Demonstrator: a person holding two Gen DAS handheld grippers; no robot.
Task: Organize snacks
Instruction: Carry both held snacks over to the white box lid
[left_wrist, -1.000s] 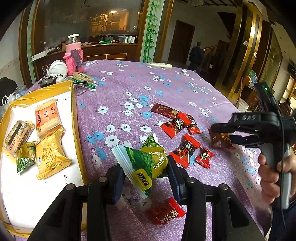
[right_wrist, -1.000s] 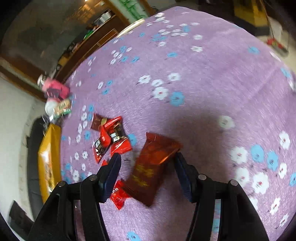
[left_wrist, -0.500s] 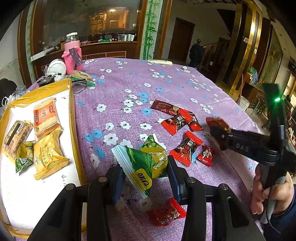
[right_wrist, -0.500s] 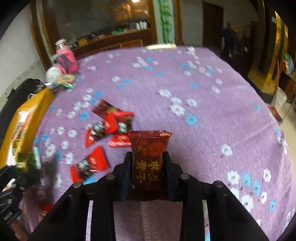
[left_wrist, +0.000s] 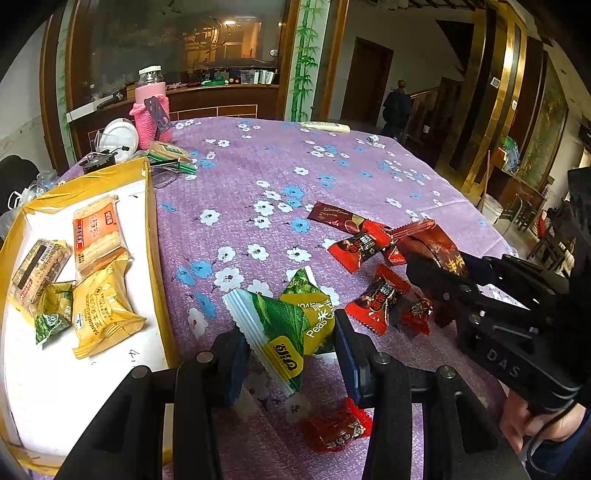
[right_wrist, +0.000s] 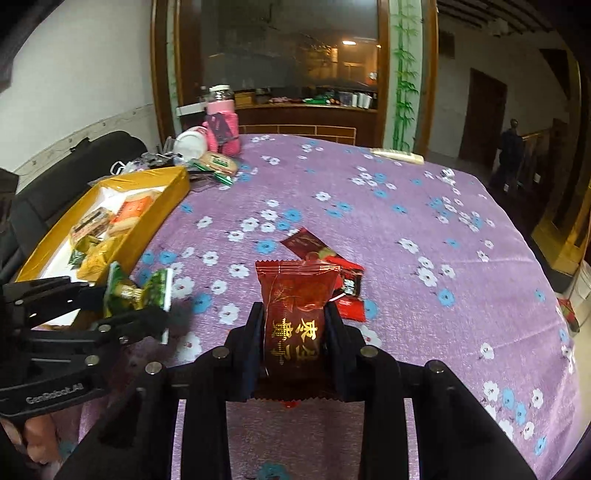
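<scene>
Right gripper (right_wrist: 293, 334): clenched on dark red snack packet (right_wrist: 295, 314), lower centre of its own view, lifted off the cloth; jaws closed on it within the last second.
Left gripper (left_wrist: 291, 350): grasping green pea packet (left_wrist: 288, 325), bottom centre of left view.
Loose red candies (left_wrist: 369, 266): centre right, lying on purple flowered tablecloth (left_wrist: 258, 162).
Yellow tray (left_wrist: 153, 236): left edge, holding yellow and orange packets.
Pink bottle (left_wrist: 151, 103): upper left, far table edge.
</scene>
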